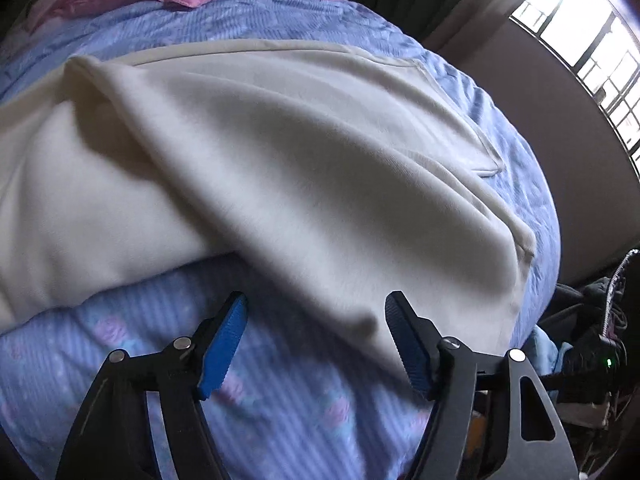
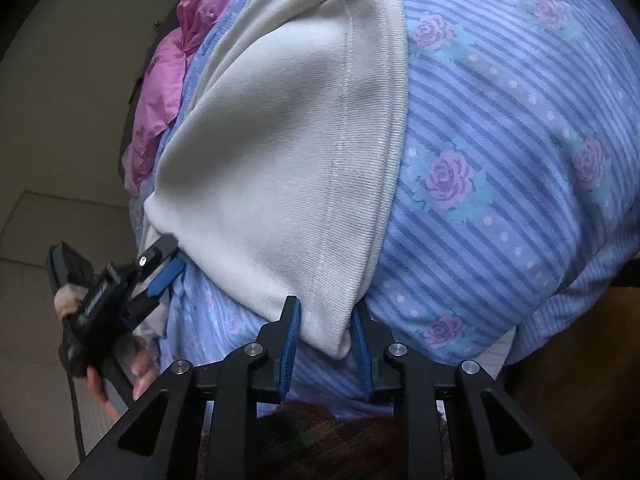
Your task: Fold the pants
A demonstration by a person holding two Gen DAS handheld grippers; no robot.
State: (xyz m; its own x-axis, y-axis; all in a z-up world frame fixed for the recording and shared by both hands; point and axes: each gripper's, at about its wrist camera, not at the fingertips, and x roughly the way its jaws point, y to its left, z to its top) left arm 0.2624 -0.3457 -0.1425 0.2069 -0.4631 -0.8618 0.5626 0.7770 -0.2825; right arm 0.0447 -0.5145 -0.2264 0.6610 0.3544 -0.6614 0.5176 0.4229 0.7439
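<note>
1. Left wrist view: one pair of cream pants (image 1: 280, 168) lies on the bed's blue floral cover (image 1: 280, 392), long axis running away upward; left tongs (image 1: 316, 320) released, straddling the near corner.
2. Right wrist view: right tongs (image 2: 325, 322) clenched on the pants' (image 2: 280, 160) near corner; one pink cloth (image 2: 168, 80) beyond.

The pants (image 2: 280, 152) are cream-white, of soft ribbed knit, with a stitched seam running along the leg. They lie on the bed (image 2: 500, 140), on its blue striped, rose-printed cover, partly folded, one layer lapped over another with a raised crease. Their near end narrows to a corner. The far edge shows a flat hem band.
</note>
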